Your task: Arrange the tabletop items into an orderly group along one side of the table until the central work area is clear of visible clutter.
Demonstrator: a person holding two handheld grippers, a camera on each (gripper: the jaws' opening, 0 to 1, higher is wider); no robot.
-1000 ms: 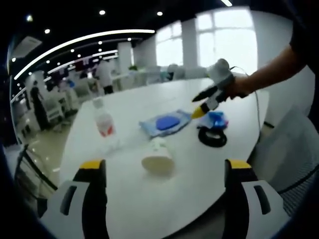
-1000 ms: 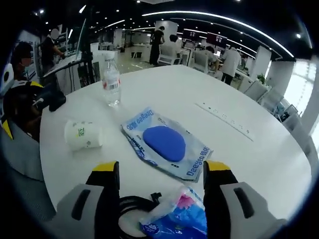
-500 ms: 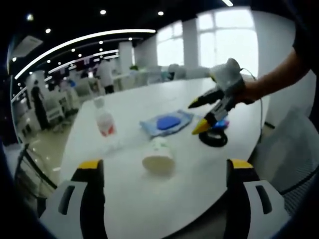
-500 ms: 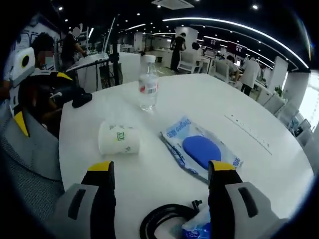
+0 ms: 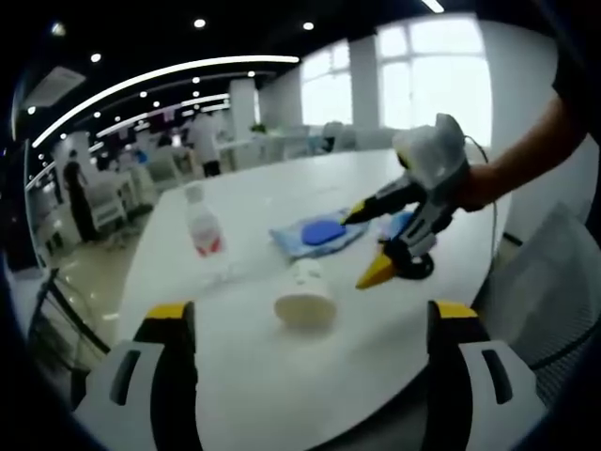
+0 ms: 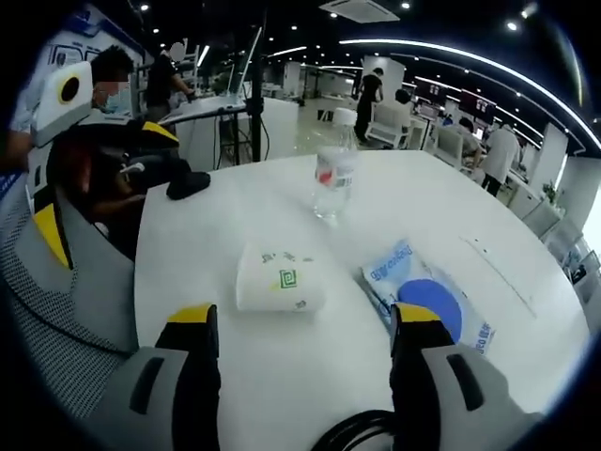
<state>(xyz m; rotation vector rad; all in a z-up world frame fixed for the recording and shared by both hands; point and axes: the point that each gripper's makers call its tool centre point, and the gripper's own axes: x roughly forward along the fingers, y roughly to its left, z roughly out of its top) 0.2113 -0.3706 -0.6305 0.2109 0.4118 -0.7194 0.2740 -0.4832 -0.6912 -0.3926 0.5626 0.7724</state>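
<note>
- White tabletop [image 6: 310, 376] runs under both of our claws, and its near edge is cut off by our own jaws in each view.
- We can barely read the black cable coil [image 6: 362, 434]: in the right gripper view just a curved sliver peeks up between the jaws at the bottom edge.
- In the left gripper view that coil [image 5: 416, 266] sits half behind the right gripper [image 5: 369, 249], and a blue packet [image 5: 398, 224] beside it is too blocked and blurred for us to identify.
- Our left gripper [image 5: 305, 324] is spread wide with nothing between the jaws; it hangs short of the items, touching none.
- Ahead of it, between the jaws, a paper cup [image 5: 305, 299] lies on its side; a water bottle [image 5: 204, 235] stands upright beyond and to the left, and a wipes pack [image 5: 317, 233] with a blue oval lies flat further ahead.
- Our right gripper [image 6: 305, 324] is likewise released, jaws apart and empty, above the table.
- Straight ahead of it lies the tipped cup [image 6: 280, 279], printed with a green logo; the bottle [image 6: 335, 177] stands beyond, and the wipes pack [image 6: 427, 301] is just ahead of the right jaw, partly hidden by it.
- A person's hand [image 5: 474, 183] grips the right gripper in the left gripper view.
</note>
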